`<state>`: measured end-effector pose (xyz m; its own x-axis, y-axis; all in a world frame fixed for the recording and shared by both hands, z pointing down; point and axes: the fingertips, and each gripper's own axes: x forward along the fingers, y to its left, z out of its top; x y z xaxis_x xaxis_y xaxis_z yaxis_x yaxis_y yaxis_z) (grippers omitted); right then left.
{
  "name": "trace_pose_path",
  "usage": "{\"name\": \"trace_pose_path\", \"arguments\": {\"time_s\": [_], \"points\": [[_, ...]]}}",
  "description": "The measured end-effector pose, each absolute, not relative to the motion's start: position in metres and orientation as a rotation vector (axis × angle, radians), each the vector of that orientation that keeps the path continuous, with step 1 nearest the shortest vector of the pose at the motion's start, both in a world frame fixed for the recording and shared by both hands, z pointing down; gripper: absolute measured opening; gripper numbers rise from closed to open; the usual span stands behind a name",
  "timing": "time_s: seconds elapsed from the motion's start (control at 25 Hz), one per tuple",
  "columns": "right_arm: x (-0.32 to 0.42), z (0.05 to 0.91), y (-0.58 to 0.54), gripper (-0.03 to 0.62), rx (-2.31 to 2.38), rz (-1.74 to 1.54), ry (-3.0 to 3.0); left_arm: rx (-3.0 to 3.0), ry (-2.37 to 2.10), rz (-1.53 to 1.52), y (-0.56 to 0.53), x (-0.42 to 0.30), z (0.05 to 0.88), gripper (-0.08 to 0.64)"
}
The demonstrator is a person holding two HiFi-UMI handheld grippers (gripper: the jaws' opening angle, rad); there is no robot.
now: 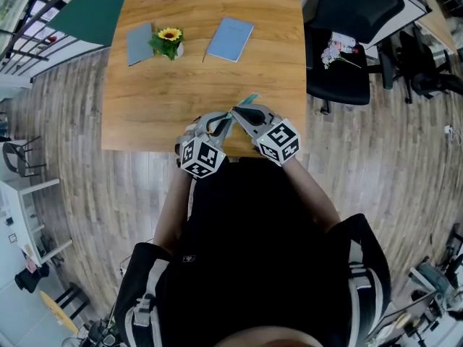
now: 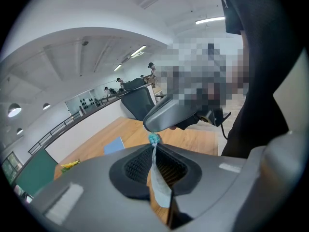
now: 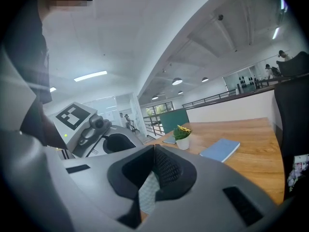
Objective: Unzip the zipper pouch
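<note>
The zipper pouch (image 1: 248, 100) is held up between both grippers over the table's near edge; only a teal end shows in the head view. In the left gripper view, my left gripper (image 2: 154, 151) is shut on a thin pale edge of the pouch (image 2: 159, 185), whose teal zipper end (image 2: 153, 139) pokes out past the jaws. My right gripper's tip (image 2: 166, 117) sits right at that teal end. In the right gripper view, my right gripper (image 3: 153, 161) is shut on pale checked pouch fabric (image 3: 147, 197). Their tips, left gripper (image 1: 226, 118) and right gripper (image 1: 236, 113), meet. Most of the pouch is hidden.
The wooden table (image 1: 145, 114) carries a small potted sunflower (image 1: 169, 40), a grey notebook (image 1: 139, 43) and a blue notebook (image 1: 230, 39) at its far side. A black office chair (image 1: 340, 56) stands to the right of the table. A green board (image 1: 94, 9) is at the far left.
</note>
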<state>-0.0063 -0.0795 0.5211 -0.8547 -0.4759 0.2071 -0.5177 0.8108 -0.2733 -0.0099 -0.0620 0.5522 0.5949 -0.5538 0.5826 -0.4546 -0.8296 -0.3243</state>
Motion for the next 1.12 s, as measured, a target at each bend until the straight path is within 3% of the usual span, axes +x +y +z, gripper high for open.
{"name": "trace_pose_path", "arguments": {"time_s": [1.12], "points": [[0.011, 0.514, -0.085, 0.006, 0.825, 0.664, -2.939, -2.943, 0.915, -0.954, -0.066, -0.004, 0.547, 0.008]]}}
